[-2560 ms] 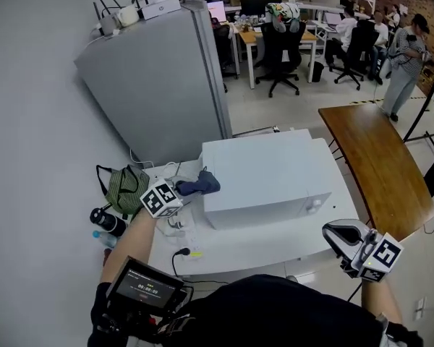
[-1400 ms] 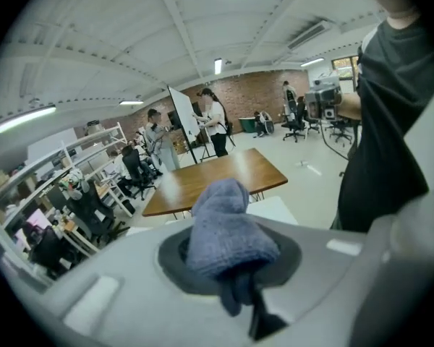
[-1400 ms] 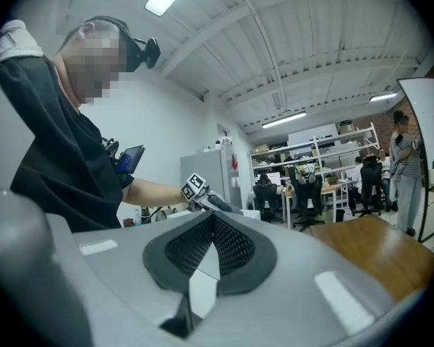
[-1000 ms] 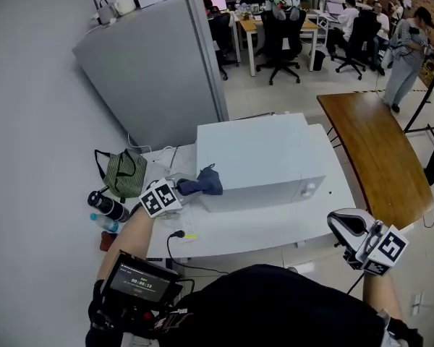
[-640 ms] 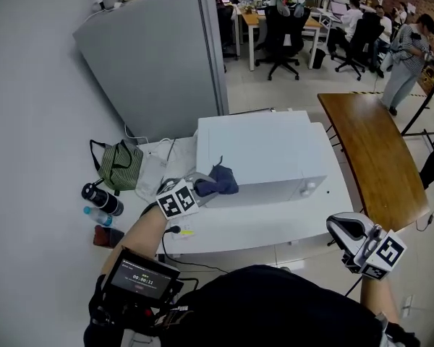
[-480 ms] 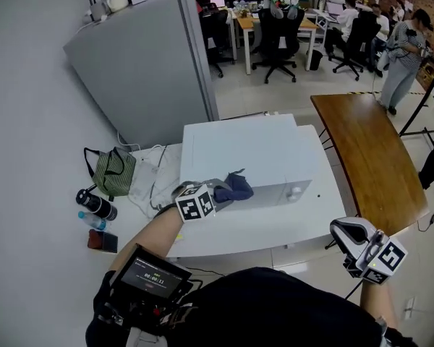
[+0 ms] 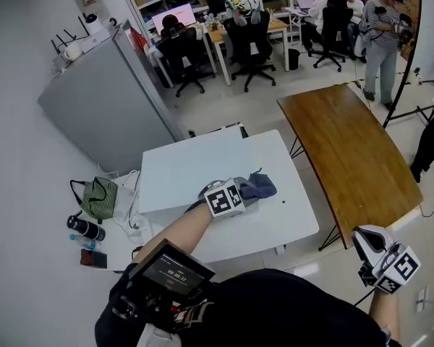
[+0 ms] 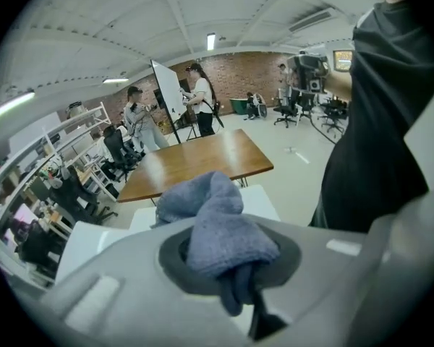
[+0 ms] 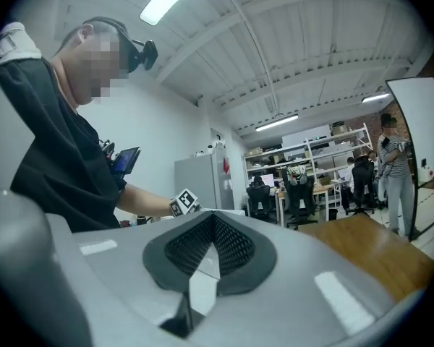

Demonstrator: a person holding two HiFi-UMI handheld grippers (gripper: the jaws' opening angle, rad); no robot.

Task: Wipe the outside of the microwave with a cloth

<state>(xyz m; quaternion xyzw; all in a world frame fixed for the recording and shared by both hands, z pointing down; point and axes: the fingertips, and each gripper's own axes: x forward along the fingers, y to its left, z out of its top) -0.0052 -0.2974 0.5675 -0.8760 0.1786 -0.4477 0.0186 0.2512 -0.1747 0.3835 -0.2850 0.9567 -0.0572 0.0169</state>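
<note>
The white microwave [image 7: 192,168] stands on a white table [image 7: 293,230]. My left gripper [image 7: 246,192] is shut on a bunched blue-grey cloth [image 7: 260,186] and holds it at the microwave's front right part. In the left gripper view the cloth [image 8: 215,223] bulges out from between the shut jaws, past the left gripper [image 8: 235,280]. My right gripper [image 7: 372,246] hangs low at the right, off the table, well away from the microwave. Seen in its own view, the right gripper [image 9: 208,259] is shut with nothing in it.
A brown wooden table [image 7: 347,139] stands right of the white one. A grey cabinet [image 7: 101,103] is at the back left. A green bag [image 7: 94,197] and a dark bottle [image 7: 83,228] lie left of the microwave. Office chairs and people fill the back.
My left gripper has carried the cloth rightwards along the microwave, from its left corner to its right part. The head view has swung. The right gripper stays low at the right.
</note>
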